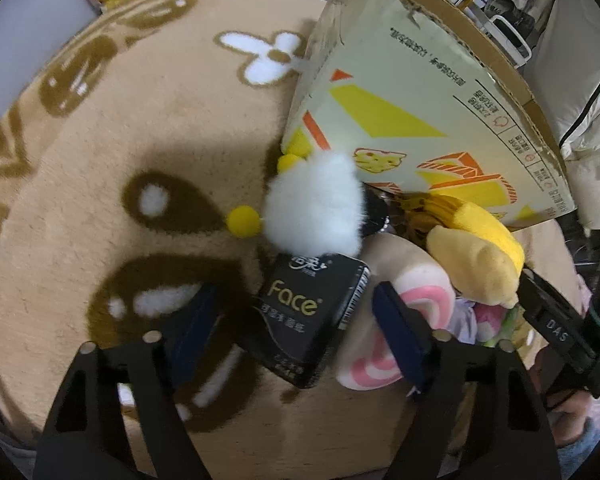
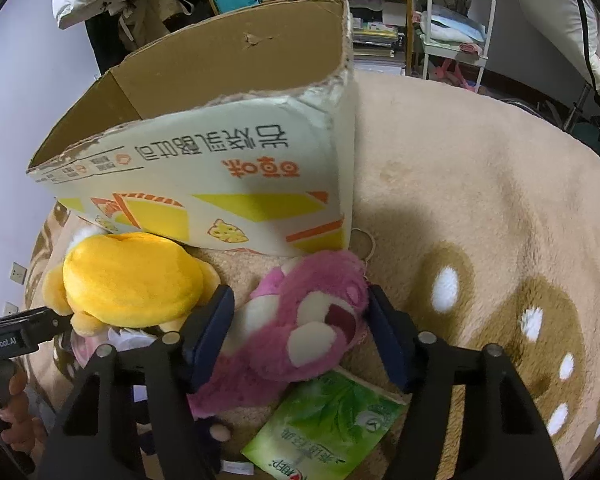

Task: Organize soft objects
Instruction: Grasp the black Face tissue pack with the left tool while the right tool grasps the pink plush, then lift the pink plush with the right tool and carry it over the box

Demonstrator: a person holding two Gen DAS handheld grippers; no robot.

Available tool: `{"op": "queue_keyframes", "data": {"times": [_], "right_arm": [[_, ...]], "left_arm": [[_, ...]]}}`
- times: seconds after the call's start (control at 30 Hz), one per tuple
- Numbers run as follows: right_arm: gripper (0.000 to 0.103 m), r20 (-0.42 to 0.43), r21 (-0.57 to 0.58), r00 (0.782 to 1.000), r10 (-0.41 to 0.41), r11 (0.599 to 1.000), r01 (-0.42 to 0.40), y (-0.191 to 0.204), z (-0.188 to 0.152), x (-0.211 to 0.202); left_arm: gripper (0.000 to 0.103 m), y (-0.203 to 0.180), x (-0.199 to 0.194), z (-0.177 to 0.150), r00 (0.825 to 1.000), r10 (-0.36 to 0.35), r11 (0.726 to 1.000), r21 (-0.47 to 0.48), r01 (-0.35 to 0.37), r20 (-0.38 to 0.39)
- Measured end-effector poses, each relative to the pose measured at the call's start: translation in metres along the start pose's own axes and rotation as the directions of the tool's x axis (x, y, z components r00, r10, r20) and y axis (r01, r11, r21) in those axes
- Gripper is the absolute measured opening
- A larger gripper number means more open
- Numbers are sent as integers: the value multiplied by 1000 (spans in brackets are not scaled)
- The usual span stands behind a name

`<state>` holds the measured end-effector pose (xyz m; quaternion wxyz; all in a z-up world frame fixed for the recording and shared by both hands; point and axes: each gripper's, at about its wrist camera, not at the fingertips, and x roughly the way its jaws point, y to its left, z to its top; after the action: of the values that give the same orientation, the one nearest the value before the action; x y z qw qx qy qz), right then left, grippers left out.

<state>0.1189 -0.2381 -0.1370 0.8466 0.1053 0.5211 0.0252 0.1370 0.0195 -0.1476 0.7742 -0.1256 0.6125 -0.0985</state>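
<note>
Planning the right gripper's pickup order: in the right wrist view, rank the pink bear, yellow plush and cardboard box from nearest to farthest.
1. pink bear: between the right gripper fingers.
2. yellow plush: to the left, just beyond.
3. cardboard box: behind both, standing open.

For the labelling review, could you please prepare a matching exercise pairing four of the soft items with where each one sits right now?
Things:
1. black tissue pack
2. pink plush bear
3. green tissue pack
4. yellow plush

Places:
A. against the cardboard box, left of the bear
B. between the open left tool fingers
C. between the open right tool fingers
D. on the rug, under the bear's near side

Pairs: 1-B, 2-C, 3-D, 4-A
</note>
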Motion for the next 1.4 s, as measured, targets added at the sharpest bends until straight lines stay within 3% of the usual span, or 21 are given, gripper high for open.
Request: {"op": "queue_keyframes", "data": {"times": [0.27,0.3,0.47,0.63,0.77,0.9,1.03,1.13,1.4], "right_arm": [[70,-5,6,1000,4,1000,-4,-3,-1,3],[69,-6,4,1000,3,1000,-3,-3,-1,3],[64,-2,-4,1000,-8,1000,8,-2,-2,2],[55,16,-3,1000,-23,1000,23,2,-3,-5],[45,44,-8,999,-21,1000,21,4,-3,-14],[42,38,-9,999,-20,1000,20,5,-4,-15],[40,80,-33,996,-39,999,41,11,-4,-25],[40,122,-67,991,-52,996,60,18,-5,-34],[39,238,-103,969,-70,990,97,36,-10,-67]], "left_arm": [[69,14,14,4,999,-39,998,-49,38,-12],[62,14,15,4,999,-39,998,-46,38,-8],[55,13,13,0,999,-48,999,-23,48,11],[55,6,-3,-2,997,9,1000,15,-10,71],[55,-10,-13,-9,987,90,991,83,-102,134],[55,-20,-24,-12,977,119,985,100,-138,177],[55,-29,-42,-17,956,141,981,96,-170,257],[55,-34,-59,-23,930,147,975,110,-194,337],[55,-48,-98,-35,845,151,961,123,-246,513]]}}
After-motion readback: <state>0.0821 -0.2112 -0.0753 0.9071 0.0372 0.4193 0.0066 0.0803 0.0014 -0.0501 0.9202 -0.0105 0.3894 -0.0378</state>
